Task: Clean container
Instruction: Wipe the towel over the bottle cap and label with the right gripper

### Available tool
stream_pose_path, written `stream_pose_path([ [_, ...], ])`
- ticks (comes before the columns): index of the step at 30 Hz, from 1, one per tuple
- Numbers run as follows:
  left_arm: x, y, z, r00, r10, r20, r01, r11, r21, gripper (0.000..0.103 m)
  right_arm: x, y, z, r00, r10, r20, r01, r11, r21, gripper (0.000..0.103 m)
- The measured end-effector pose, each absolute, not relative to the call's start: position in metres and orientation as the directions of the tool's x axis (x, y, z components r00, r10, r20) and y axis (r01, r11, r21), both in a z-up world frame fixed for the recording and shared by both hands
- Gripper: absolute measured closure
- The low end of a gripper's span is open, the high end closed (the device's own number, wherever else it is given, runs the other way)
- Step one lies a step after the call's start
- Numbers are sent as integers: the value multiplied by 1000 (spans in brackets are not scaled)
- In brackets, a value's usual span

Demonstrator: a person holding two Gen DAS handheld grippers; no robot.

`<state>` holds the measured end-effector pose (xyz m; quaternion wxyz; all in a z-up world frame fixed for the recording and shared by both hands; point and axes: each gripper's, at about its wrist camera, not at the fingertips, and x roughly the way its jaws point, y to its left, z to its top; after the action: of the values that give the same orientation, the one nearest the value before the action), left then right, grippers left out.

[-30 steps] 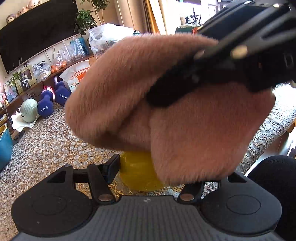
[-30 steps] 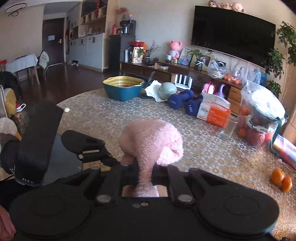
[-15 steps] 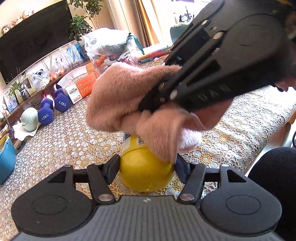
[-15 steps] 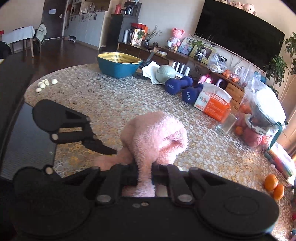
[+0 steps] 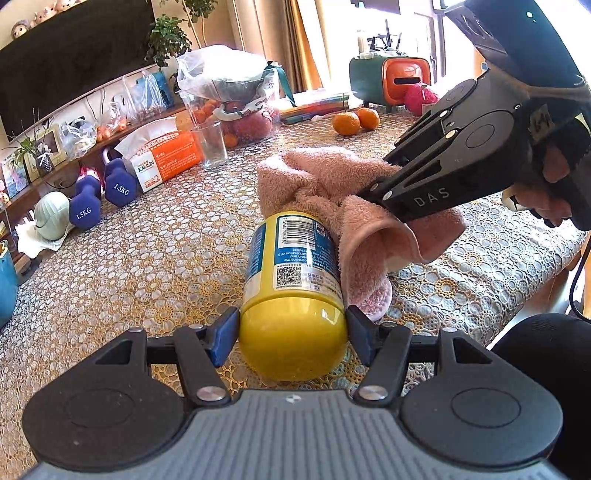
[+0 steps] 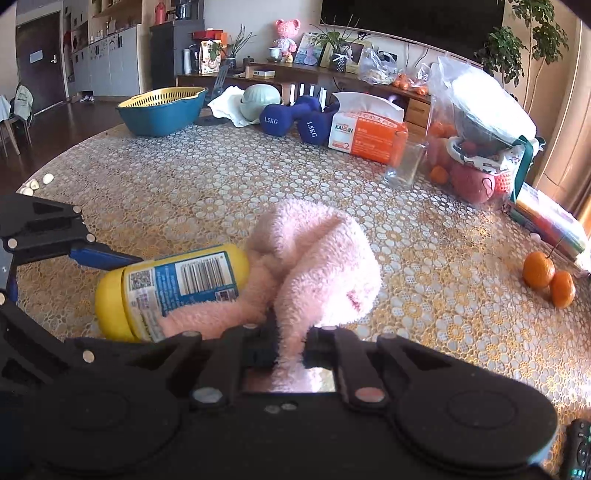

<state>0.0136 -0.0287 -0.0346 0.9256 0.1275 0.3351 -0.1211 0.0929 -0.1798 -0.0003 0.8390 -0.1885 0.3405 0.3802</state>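
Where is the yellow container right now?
The yellow container lies on its side, low in the left wrist view, clamped at its cap end by the left tongs, with the pink cloth against its far end.

Left claw clamped level on the container, right claw pinching the cloth beside it

- A large dark television hangs on the pale far wall above a long low wooden sideboard.
- Leafy potted plants stand at the right end of the sideboard.
- Far left, a dark door and grey cabinets face a dark wooden floor.
- Daylight comes through a curtained window.
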Motion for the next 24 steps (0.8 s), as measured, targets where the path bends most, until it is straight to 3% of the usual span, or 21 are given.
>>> stream_pose_path([
  [7,11,-22,-30,749,-131,-649,277,952,128,41,89,-182,15,516,510,-688,-749,658,-74,95],
  [13,14,-7,-21,741,-181,-647,232,973,-6,34,79,-186,42,542,537,-646,-763,638,-109,95],
  [24,1,-24,-16,765,-192,-615,274,961,40,34,35,-151,83,411,680,-607,-894,430,-123,95],
])
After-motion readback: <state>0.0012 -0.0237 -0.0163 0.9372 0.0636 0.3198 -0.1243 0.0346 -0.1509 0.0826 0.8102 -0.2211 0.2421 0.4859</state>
